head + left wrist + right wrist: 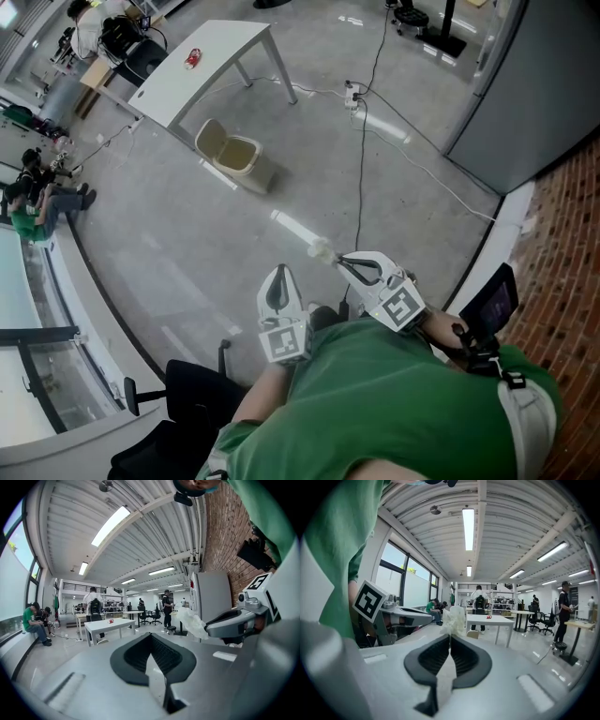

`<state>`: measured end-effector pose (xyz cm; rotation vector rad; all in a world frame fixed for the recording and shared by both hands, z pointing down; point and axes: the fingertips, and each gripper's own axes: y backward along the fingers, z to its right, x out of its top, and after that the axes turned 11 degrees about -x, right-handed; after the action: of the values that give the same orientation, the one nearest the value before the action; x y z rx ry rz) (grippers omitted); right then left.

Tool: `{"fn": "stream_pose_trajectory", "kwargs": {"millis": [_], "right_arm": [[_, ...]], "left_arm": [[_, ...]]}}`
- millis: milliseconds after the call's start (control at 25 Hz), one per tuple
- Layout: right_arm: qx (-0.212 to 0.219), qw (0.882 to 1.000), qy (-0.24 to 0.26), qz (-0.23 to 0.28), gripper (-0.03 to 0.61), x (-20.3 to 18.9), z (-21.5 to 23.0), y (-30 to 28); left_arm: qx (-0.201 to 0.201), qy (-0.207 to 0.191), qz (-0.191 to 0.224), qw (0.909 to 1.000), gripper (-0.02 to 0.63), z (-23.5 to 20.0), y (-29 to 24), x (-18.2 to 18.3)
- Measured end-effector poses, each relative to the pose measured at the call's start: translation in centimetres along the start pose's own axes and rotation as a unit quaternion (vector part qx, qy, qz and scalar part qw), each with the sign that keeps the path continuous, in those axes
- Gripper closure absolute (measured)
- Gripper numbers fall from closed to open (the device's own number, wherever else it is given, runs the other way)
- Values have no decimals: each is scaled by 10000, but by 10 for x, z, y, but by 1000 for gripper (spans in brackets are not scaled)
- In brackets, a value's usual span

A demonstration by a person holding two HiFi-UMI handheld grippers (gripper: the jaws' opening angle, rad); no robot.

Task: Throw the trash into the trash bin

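Observation:
A crumpled white piece of trash (322,250) hangs over the grey floor, pinched at the tip of my right gripper (343,262). In the right gripper view the trash (453,618) sticks up beyond the shut jaws of the right gripper (450,637). My left gripper (277,279) is beside it, shut with nothing in it; in its own view the left gripper (151,637) has its pads meeting at the tip. The cream trash bin (234,156) stands far ahead on the floor, lid flipped open, beside a white table (214,58). The bin (472,634) also shows under the table.
A small red object (192,58) lies on the white table. Cables (364,141) run across the floor to the right of the bin. A black office chair (178,394) stands close behind me at the left. People sit at the far left (36,208).

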<state>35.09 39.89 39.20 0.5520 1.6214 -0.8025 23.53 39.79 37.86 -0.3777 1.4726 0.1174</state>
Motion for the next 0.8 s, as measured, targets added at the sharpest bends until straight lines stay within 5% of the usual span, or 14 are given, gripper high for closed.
{"fn": "stream_pose_trajectory", "kwargs": {"millis": [360,800], "right_arm": [[320,9995,-61,64,563,-1,-1,-8],[627,9979,125,61,563,15,-18,-71]], "left_arm": [[394,21,-35,9992,607,-6,8,-4],[606,71,119,9981,607,-71,-4,-1]]}}
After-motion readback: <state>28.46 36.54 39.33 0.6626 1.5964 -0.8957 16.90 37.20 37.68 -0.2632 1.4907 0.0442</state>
